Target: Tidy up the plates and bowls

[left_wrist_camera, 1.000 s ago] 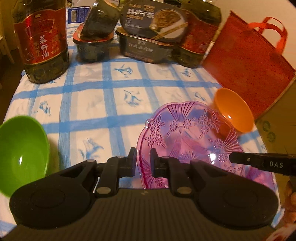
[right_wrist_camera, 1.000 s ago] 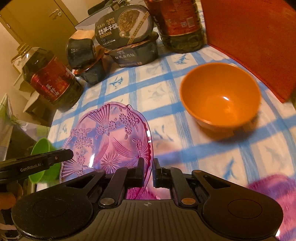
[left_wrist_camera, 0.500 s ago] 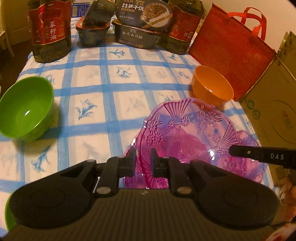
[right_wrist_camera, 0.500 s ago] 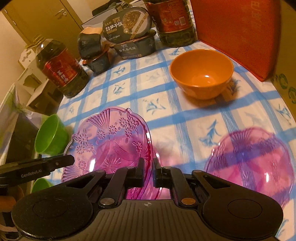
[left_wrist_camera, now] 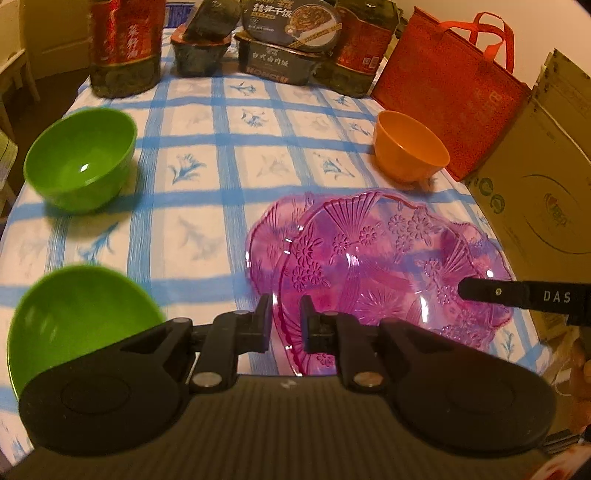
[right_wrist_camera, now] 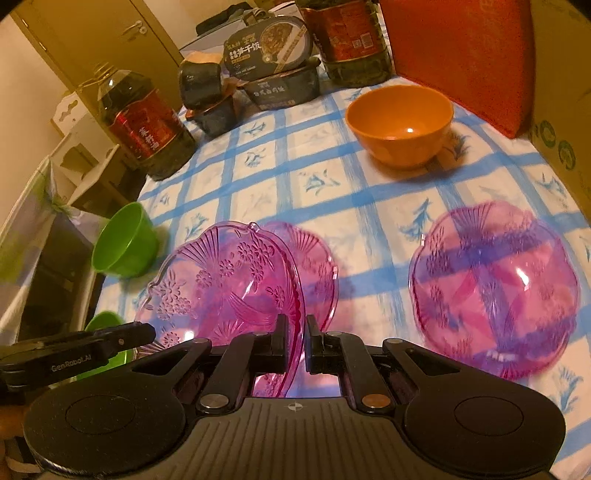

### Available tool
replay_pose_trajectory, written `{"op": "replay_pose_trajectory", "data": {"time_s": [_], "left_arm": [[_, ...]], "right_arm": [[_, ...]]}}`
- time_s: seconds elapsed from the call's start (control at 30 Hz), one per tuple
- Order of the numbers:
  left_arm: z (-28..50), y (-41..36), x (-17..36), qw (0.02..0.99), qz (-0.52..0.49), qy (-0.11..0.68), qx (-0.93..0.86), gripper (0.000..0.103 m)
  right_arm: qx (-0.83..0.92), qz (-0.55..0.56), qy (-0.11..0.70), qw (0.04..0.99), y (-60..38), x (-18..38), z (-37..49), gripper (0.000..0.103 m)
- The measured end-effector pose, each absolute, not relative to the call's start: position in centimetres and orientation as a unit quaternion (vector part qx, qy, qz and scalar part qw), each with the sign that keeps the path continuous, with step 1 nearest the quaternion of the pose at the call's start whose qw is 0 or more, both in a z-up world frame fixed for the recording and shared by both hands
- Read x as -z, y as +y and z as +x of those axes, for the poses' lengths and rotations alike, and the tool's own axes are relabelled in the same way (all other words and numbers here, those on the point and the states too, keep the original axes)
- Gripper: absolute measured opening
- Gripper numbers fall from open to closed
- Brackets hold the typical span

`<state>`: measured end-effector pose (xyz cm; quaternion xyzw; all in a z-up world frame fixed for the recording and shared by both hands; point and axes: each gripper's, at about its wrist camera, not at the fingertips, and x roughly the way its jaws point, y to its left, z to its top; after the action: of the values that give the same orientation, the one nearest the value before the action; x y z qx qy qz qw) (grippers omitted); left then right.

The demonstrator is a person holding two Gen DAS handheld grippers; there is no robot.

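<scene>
Grippers, left (left_wrist_camera: pixel 283 317) and right (right_wrist_camera: pixel 296 338), both clamp one raised pink plate (right_wrist_camera: pixel 225 291). Only the right view shows three pink plates, one lying apart (right_wrist_camera: pixel 495 291). Two green bowls (left_wrist_camera: pixel 79 158) and one orange bowl (left_wrist_camera: pixel 410 151) stand on the desk (left_wrist_camera: pixel 207 229).

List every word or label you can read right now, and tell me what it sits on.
"DAS": on the right gripper's finger, seen from the left wrist.
"GenRobot.AI": on the left gripper's finger, seen from the right wrist.
"HONGLU", roughly: on the lower dark meal box.
Chinese print on the oil bottle label and the top meal box lid: too blurred to transcribe reliably.
</scene>
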<state>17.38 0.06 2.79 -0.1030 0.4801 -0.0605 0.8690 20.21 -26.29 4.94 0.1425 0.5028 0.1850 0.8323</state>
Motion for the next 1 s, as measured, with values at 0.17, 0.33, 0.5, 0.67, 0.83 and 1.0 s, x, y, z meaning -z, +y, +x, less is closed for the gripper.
{"op": "replay_pose_trajectory", "data": {"time_s": [0.17,0.33,0.5,0.67,0.83,1.0], "left_arm": [[15.1,-0.4,-2.8,0.872,-0.092,0.478,0.061,0.013],[13.2,-0.6,-2.5,0.869,-0.095,0.482,0.062,0.013],[11.6,-0.7,-1.7,0.863,-0.1,0.491,0.063,0.013],[10.5,-0.8,-1.1,0.859,-0.102,0.498,0.061,0.013],[9.8,-1.0,-0.6,0.855,-0.1,0.505,0.062,0.013],[9.5,-1.4,-0.6,0.855,-0.098,0.504,0.065,0.013]], "right_arm": [[-0.186,0.145,0.505,0.83,-26.5,-4.8,18.3,0.008],[-0.187,0.142,0.507,0.829,-26.7,-4.6,16.4,0.008],[-0.187,0.148,0.514,0.824,-27.2,-4.0,14.8,0.008],[-0.185,0.15,0.523,0.818,-27.4,-3.2,13.7,0.008],[-0.184,0.15,0.529,0.815,-27.5,-2.6,12.7,0.008],[-0.18,0.148,0.531,0.815,-27.8,-2.4,12.4,0.008]]}}
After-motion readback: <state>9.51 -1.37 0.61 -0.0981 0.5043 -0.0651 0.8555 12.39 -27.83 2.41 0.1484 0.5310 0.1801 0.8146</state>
